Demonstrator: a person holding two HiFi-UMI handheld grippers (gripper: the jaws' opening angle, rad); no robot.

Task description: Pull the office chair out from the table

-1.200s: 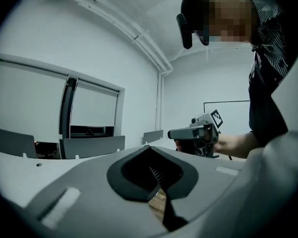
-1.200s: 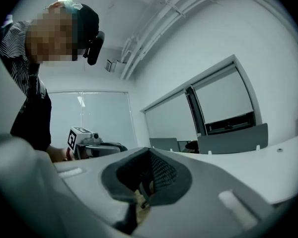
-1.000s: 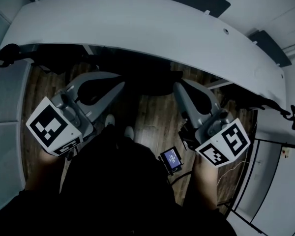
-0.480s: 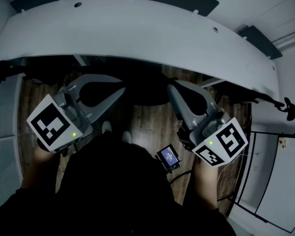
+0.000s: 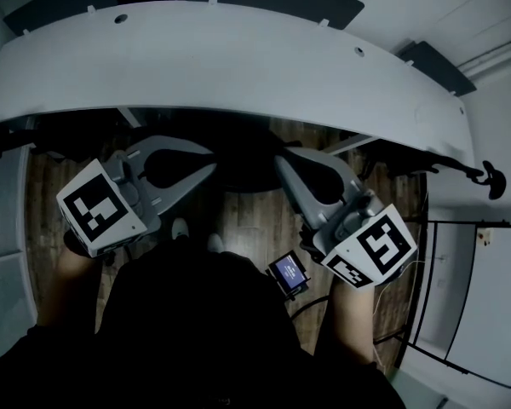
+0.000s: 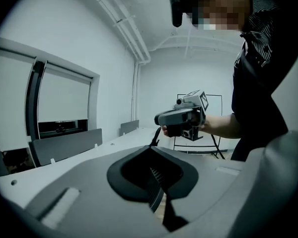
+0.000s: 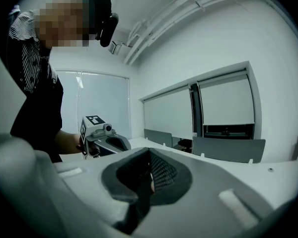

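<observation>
We hold the left gripper and the right gripper just short of the table's curved near edge, with their tips angled toward each other. Both pairs of jaws are pressed fully together, with nothing gripped. The office chair shows as a dark mass tucked under that edge, between the two tips. Each marker cube bears only black-and-white square patterns. A small screen near our waist glows blue, its print too small to read. Bare wooden floor lies open between the chair and our body.
</observation>
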